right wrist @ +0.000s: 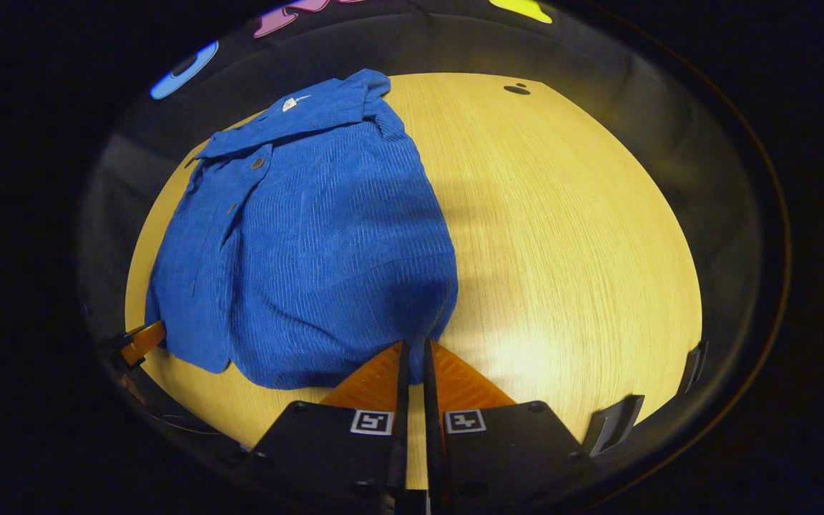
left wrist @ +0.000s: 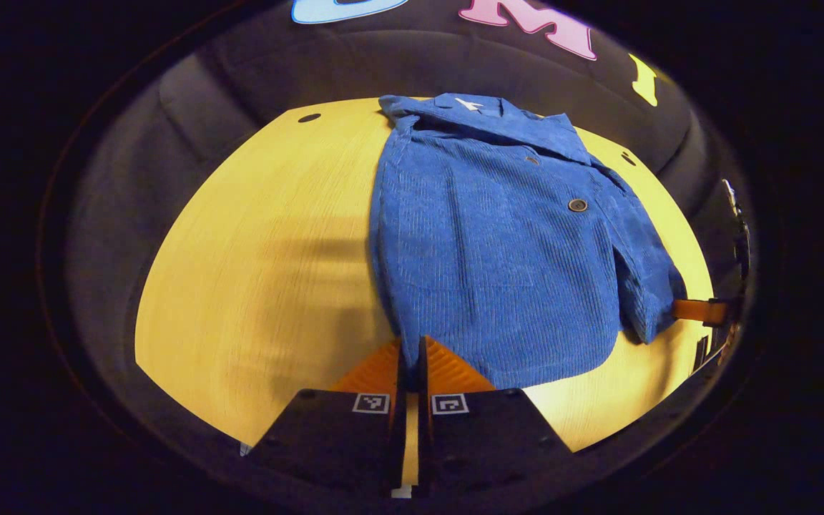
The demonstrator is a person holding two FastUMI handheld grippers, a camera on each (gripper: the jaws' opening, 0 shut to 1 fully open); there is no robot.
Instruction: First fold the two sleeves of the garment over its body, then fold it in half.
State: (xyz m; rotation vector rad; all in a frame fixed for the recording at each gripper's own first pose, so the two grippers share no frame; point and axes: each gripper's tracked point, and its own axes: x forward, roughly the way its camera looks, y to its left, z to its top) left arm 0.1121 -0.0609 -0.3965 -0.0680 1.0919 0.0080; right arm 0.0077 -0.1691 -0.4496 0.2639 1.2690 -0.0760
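A blue corduroy jacket lies flat on the yellow wooden table, collar at the far side and hem towards me. No sleeve sticks out sideways; a long fold lies along one side. My left gripper is shut, its tips pinching one near hem corner. In the right gripper view the jacket fills the left half of the table, and my right gripper is shut on the other hem corner. Each view catches the other gripper's finger at the opposite corner.
The wooden table top is bare beside the jacket on both sides. Small dark holes mark the table's far corners. The black booth wall rises behind the far edge.
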